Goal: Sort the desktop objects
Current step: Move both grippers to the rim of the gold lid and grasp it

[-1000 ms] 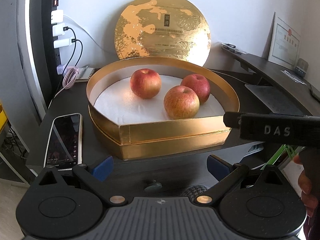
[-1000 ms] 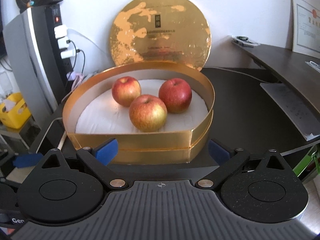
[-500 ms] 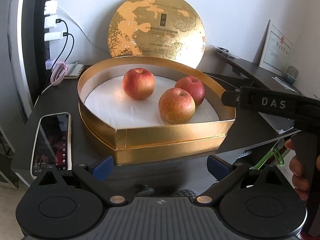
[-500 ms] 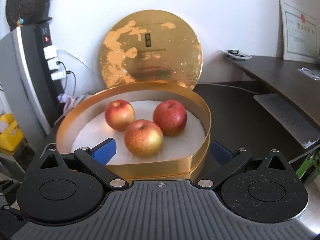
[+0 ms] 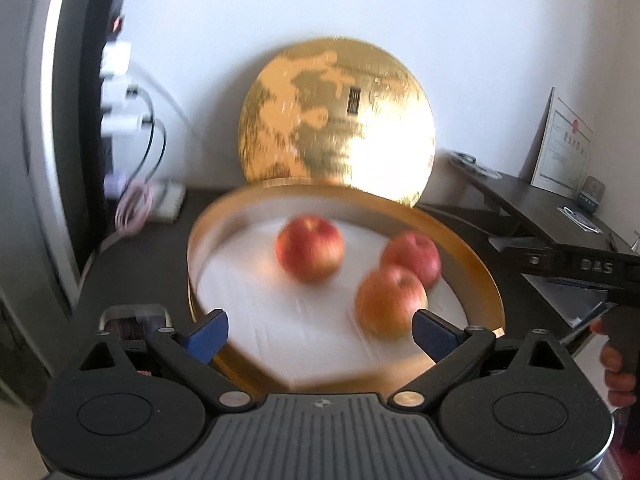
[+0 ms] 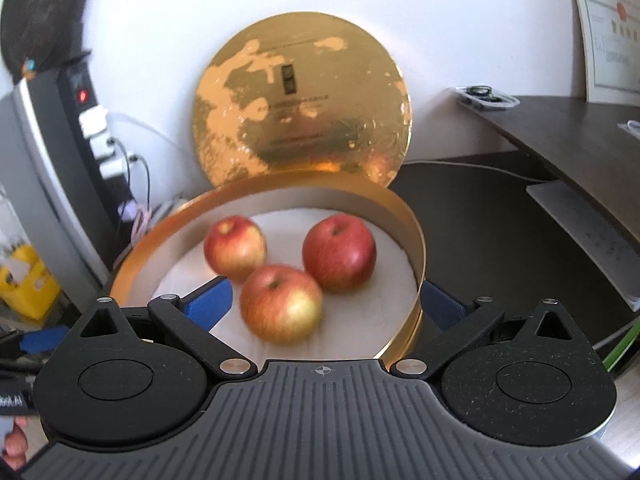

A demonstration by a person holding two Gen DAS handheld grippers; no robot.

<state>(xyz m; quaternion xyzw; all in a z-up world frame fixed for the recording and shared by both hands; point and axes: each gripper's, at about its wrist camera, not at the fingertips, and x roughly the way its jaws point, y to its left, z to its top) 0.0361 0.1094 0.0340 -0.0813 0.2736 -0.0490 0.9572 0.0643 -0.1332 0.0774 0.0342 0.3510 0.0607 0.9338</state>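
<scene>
1. Left wrist view: left gripper (image 5: 318, 332) over near edge of gold box (image 5: 478, 268), fingers spread wide, nothing between them. Pic blurred, so detail soft.
2. Right wrist view: right gripper (image 6: 326, 302) also spread wide, empty, hanging over box (image 6: 416, 240) near rim; right fingertip (image 6: 442, 306) outside the wall, left one inside, front apple (image 6: 281, 304) between them.
3. Apples all inside box on white liner (image 6: 188, 268): front apple nearest, red apple (image 6: 339, 254) behind-right and touching or nearly, third apple (image 6: 235, 249) behind-left.
4. Gold lid (image 6: 302, 100) upright behind box, leaning on wall.
5. Risks, judged: straddling the rim w/ right gripper could catch the wall on closing and shove or tip box. Round, smooth fruit, so off-centre pinch could squirt front apple into its neighbours. Both grippers near same spot, so clash possible. Bump to box's far side could knock the lid down.
6. Phone (image 5: 132, 326) just left of box near left fingertip; could get swept off desk (image 6: 480, 216).
7. Count: apples 3, box 1, lid 1, phone 1, grippers 2, both empty.
</scene>
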